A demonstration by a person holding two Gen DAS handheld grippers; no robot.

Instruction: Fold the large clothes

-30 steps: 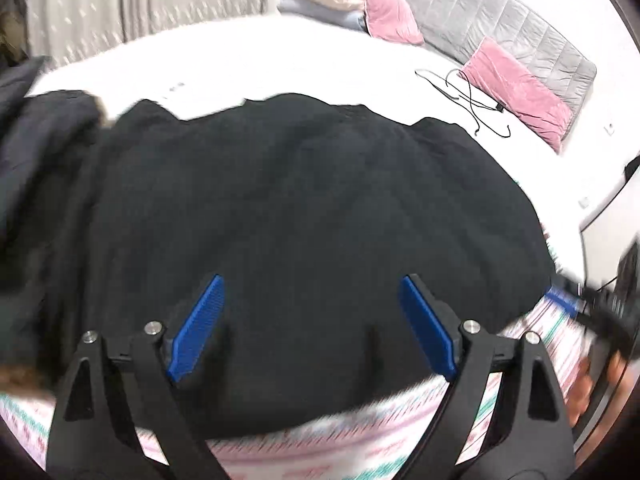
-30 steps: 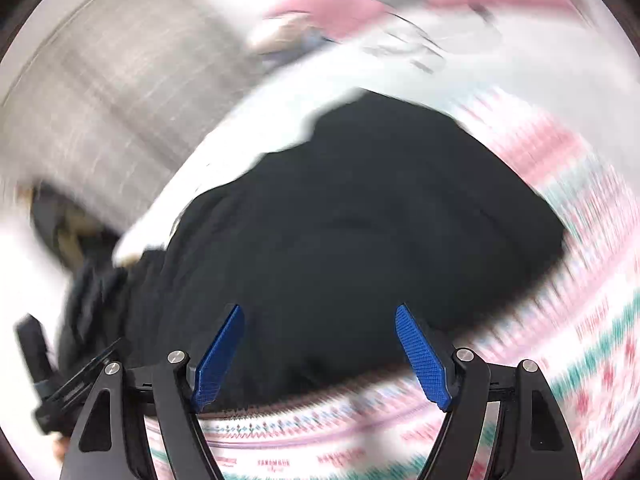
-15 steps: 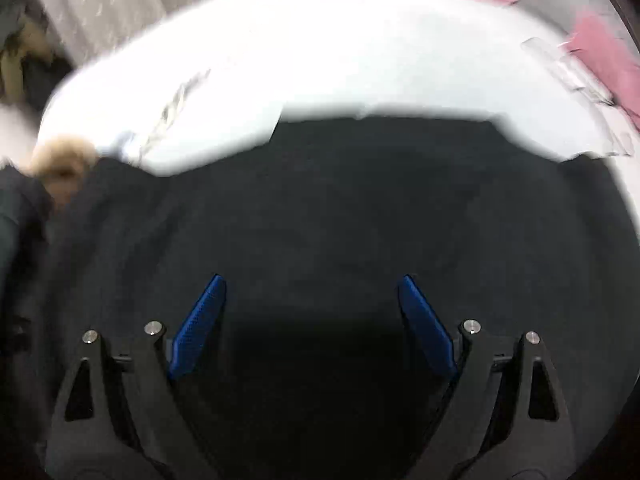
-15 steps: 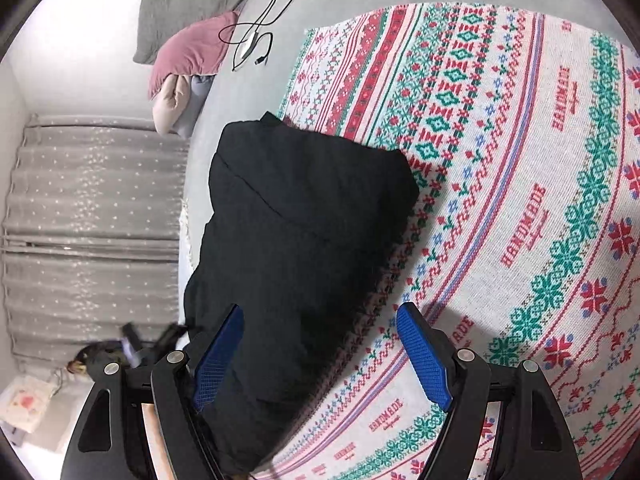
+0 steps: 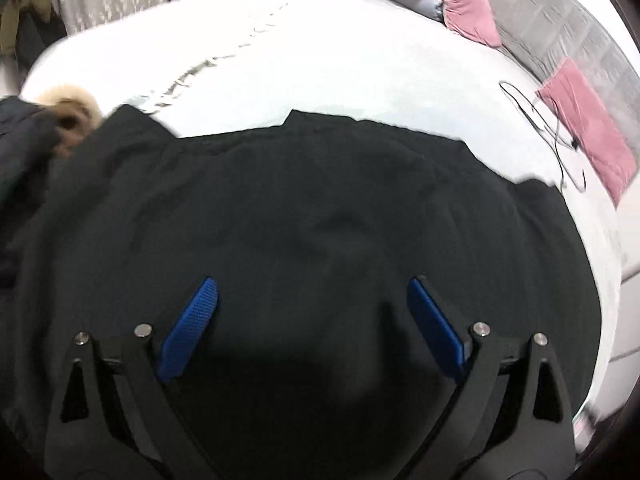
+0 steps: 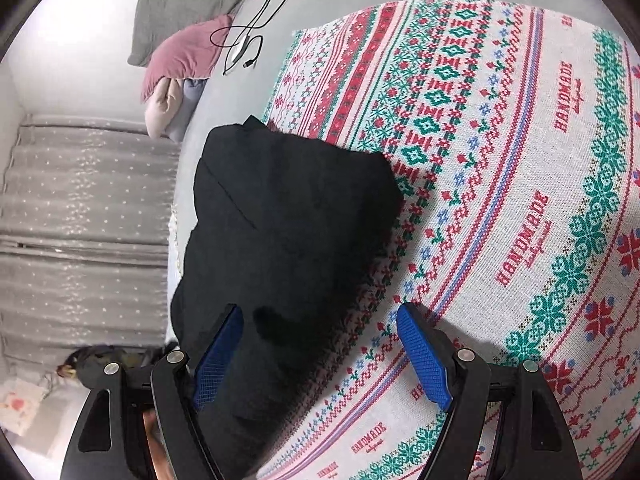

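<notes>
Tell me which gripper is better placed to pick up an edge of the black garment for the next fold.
Right, probably. The right gripper straddles the black garment edge where it meets the patterned blanket. The left gripper, its jaws opening, hovers over mid-cloth, no edge between its fingers.

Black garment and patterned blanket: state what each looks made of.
Black garment: matte, soft cloth, possibly fleece or knit; no sheen, rounded folds. Weave too dark to confirm.
Patterned blanket: looks like a knit or a knit-look print; stitch-like grid motifs and "HANDMADE" lettering.
</notes>
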